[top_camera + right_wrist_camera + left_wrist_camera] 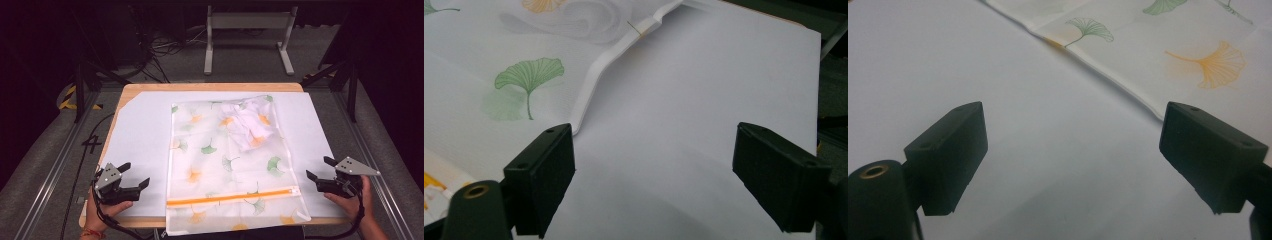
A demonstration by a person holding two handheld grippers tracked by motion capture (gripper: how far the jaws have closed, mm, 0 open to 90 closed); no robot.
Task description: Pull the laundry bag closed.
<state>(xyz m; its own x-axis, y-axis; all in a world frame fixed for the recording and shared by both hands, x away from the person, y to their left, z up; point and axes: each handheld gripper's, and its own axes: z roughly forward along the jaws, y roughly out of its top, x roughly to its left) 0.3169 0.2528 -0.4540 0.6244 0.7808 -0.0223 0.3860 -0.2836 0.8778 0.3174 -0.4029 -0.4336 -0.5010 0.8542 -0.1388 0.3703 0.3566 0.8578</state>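
A white mesh laundry bag printed with green and orange ginkgo leaves lies flat in the middle of the table, its orange zipper near the front edge. A crumpled white garment shows through its far right part. My left gripper rests open at the front left, just left of the bag, whose edge runs ahead of its jaws. My right gripper stands open at the front right, beside the bag's right edge. Nothing sits between either pair of jaws.
A white sheet covers the wooden table. The bag's near end hangs slightly over the front edge. Beyond the table stand a grey metal frame and floor cables; black stands flank both sides.
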